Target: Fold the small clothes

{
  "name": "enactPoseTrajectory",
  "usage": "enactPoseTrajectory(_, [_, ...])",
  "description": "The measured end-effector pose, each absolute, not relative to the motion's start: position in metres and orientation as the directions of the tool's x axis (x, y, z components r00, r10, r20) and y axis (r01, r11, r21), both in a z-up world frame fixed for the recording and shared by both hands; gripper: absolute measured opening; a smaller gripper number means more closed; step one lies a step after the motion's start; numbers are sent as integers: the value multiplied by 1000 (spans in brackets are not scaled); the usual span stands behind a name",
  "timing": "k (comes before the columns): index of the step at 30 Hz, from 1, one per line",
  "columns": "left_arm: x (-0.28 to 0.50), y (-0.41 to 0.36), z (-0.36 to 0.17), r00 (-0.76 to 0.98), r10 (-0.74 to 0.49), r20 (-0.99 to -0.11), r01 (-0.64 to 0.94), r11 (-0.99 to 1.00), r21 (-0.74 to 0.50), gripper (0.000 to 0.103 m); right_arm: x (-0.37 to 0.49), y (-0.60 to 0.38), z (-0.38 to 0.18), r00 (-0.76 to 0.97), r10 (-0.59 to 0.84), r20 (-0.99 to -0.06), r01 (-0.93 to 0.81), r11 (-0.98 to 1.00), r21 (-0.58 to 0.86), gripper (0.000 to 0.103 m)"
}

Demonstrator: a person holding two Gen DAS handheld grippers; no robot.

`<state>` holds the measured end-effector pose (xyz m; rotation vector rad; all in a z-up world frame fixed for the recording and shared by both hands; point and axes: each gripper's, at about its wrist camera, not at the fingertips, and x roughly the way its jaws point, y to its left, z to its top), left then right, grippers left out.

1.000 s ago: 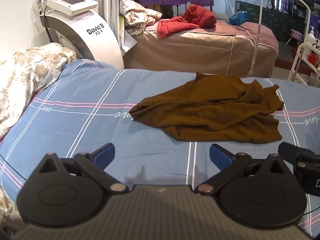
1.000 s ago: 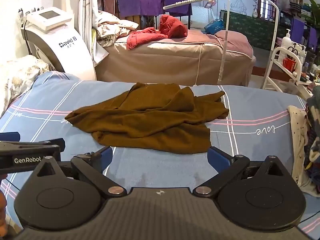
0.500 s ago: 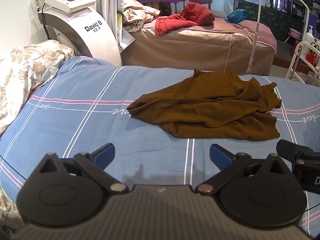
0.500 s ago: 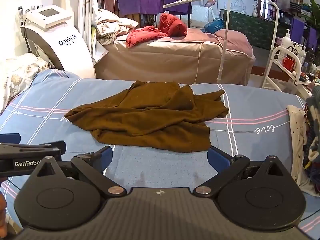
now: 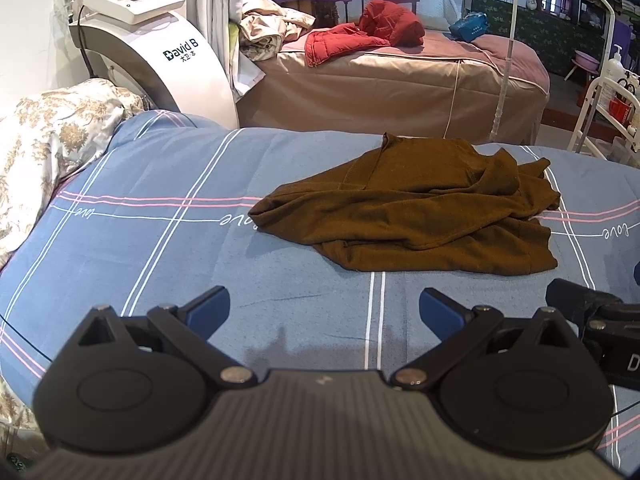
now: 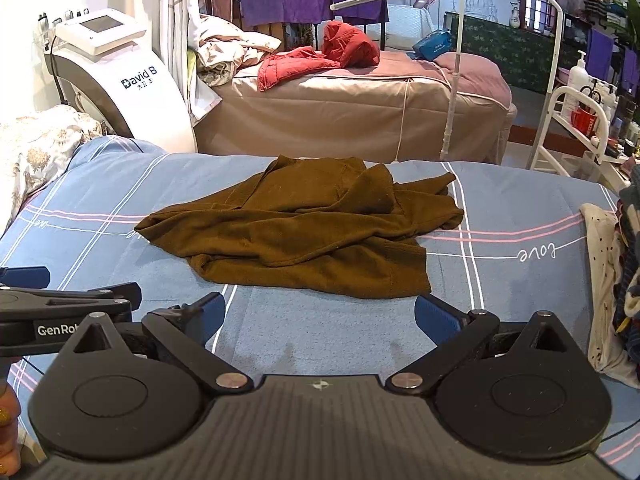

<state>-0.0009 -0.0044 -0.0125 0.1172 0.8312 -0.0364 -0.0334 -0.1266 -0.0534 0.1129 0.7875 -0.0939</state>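
blue striped bedding covers the bed (image 5: 160,248) under us, with a brown top (image 5: 416,216) lying crumpled near its middle, unfolded. in our left view the top sits at about 1 o'clock, well ahead of our left claw (image 5: 324,308), whose jaws stand wide and hold nothing. in our right view the top (image 6: 304,232) lies at 12 o'clock, its near hem just beyond our right claw (image 6: 320,312), also spread wide and holding nothing. at 3 o'clock on the bed's edge we see a pile of clothes (image 6: 616,280). behind the bed, at 11 o'clock, stands a white machine (image 6: 120,84), and a second bed (image 6: 360,112) carries a red jacket (image 6: 316,62).
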Motion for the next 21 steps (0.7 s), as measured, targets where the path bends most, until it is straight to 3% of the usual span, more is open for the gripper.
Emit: enactPoseTrajectory(21, [-3,-6,-14,669,17,-743,89,991,103,103,-33,-127,-56,693,-32,-720,123,990,75,103])
